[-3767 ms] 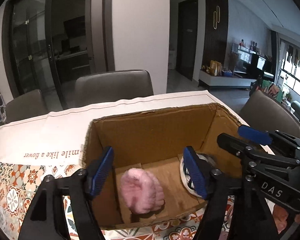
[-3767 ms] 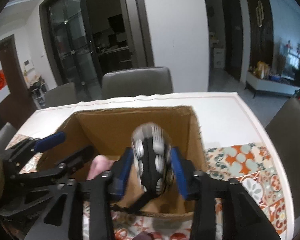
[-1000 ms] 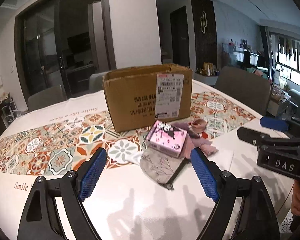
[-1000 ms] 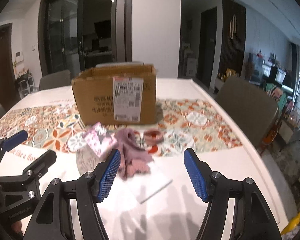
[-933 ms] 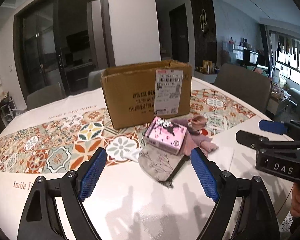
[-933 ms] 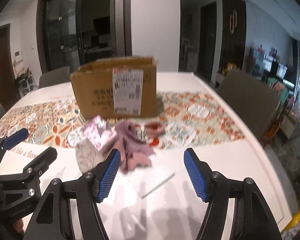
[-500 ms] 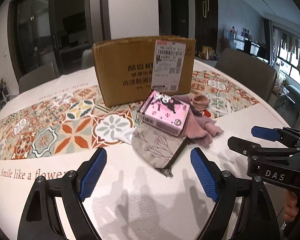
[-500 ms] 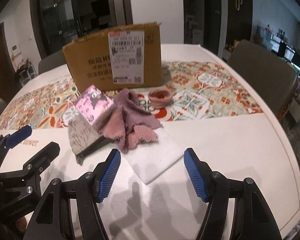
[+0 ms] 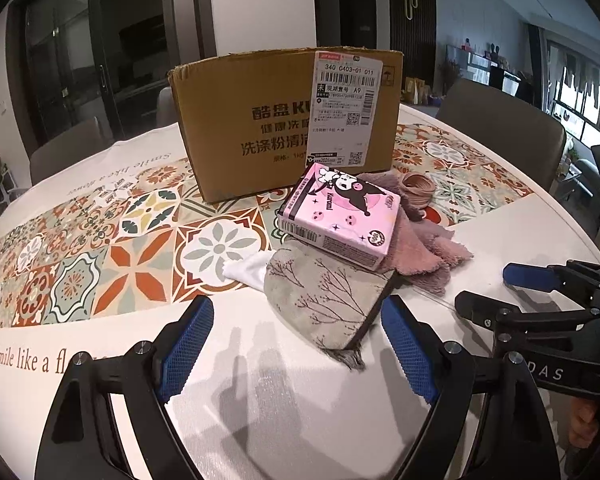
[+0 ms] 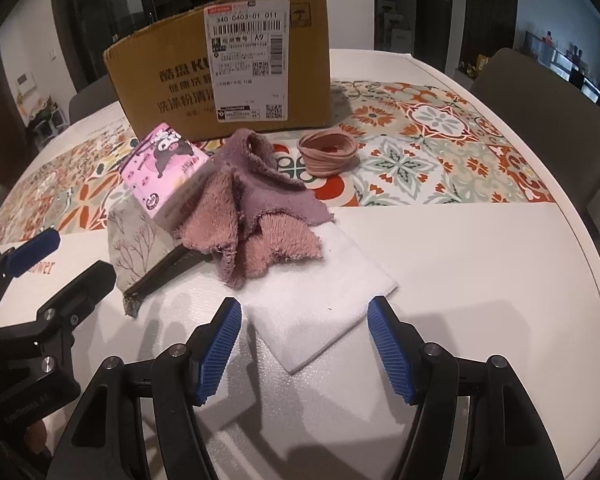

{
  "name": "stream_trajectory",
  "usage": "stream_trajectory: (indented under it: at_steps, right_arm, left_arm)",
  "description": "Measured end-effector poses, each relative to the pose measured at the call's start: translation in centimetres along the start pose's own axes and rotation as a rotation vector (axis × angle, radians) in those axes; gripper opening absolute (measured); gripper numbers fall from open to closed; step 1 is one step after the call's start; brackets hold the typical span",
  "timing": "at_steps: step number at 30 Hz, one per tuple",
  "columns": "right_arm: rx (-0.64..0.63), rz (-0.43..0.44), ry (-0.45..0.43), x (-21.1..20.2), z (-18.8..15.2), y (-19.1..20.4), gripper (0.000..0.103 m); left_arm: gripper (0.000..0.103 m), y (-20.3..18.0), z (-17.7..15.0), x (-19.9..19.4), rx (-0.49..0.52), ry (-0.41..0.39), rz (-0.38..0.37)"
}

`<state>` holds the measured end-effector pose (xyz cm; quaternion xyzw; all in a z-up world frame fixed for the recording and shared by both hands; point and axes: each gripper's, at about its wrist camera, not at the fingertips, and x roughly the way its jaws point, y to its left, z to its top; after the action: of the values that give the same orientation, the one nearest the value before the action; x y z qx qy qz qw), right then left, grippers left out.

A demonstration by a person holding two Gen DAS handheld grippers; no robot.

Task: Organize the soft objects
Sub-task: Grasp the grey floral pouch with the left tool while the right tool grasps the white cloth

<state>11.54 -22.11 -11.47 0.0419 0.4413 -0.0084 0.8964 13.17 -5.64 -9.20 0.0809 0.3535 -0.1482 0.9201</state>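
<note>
While the soft things wait in a small heap just near of the cardboard box (image 10: 224,68), both tools hang over the table with jaws apart and nothing between them: the left gripper (image 9: 296,346) faces the grey tree-print pouch (image 9: 326,300), the right gripper (image 10: 304,346) the white foam sheet (image 10: 324,300). The step in hand looks like the approach for another pick. The pink tissue pack (image 9: 338,216) leans on the pouch and on the mauve fleece cloth (image 10: 256,208), and the coiled pink band (image 10: 328,150) lies apart to the right, near the box. Next, I judge, each tool must sink until its pads straddle an edge, then close; the flat sheet gives little to bite on, and lifting the pouch may tip the pack. The round white table (image 10: 480,280) carries a tiled-pattern runner (image 9: 112,252); grey chairs (image 10: 548,92) ring it, with dark glass doors at the far side of the room.
</note>
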Motion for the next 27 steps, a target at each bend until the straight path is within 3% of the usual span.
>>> stream_trajectory:
  at_steps: [9,15,20,22,27]
  right_arm:
    - [-0.011,-0.039,0.011,0.9,0.6,0.2,0.067]
    - [-0.012,-0.051,0.018,1.1,0.7,0.4,0.067]
    - [-0.009,-0.059,0.024,1.3,0.9,0.6,0.067]
    - [-0.014,-0.062,0.021,1.3,0.9,0.7,0.066]
    - [-0.033,-0.048,0.009,1.2,0.8,1.0,0.06]
  left_arm:
    - [0.085,0.4,0.2,2.3,0.011,0.049,-0.03]
    - [0.081,0.6,0.9,2.8,0.012,0.041,-0.034]
    - [0.065,0.9,1.3,3.9,0.005,0.069,-0.06]
    - [0.054,0.9,1.5,4.2,0.006,0.076,-0.073]
    - [0.033,0.5,1.4,4.3,0.016,0.083,-0.074]
